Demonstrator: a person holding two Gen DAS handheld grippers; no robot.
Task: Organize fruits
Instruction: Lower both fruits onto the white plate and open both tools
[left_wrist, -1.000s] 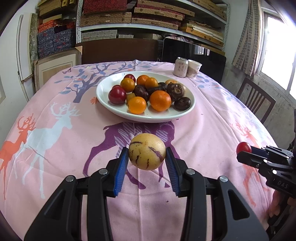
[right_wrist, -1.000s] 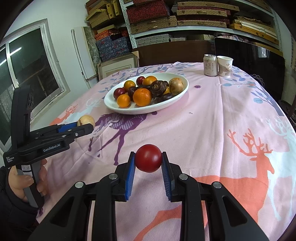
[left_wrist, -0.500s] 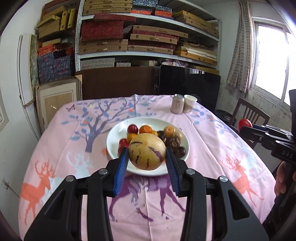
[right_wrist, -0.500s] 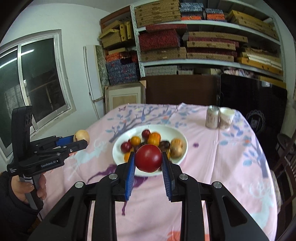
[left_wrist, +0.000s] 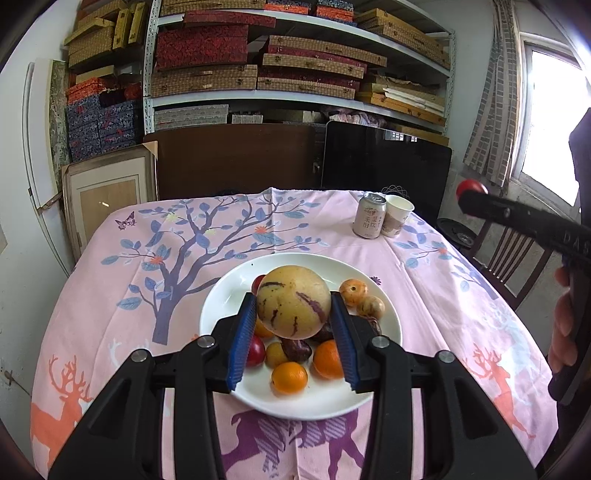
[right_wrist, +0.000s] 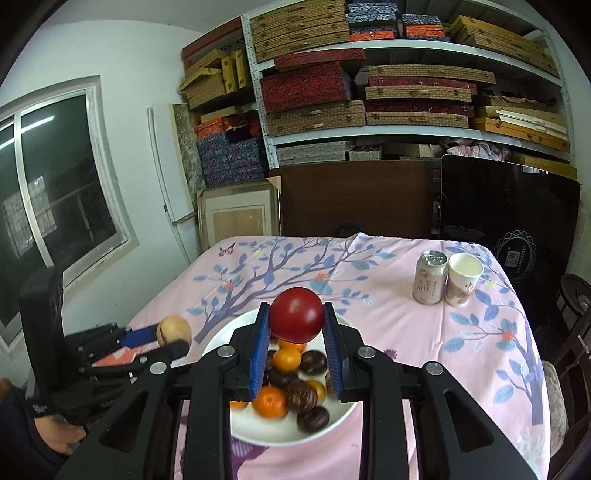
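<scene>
1. Up close, our left gripper is clamped on a yellow melon with purple streaks; the blue pads press its two sides, and it hangs in the air over the plate.
2. Our right gripper is likewise closed on a red tomato, held between the blue pads above the near half of the same plate.
3. Below both, we see the white plate on the pink cloth, holding oranges, dark brown fruit and a small red fruit.
4. From the left view, the right gripper reaches in from the right edge, the tomato at its tip; a hand grips its handle.
5. From the right view, the left gripper enters low on the left with the melon at its tip, just beside the plate rim.
6. Farther back, a can and a paper cup stand touching near the far right edge of the table.
7. Beyond the table we see a dark board, a black panel, and shelves stacked with boxes.
</scene>
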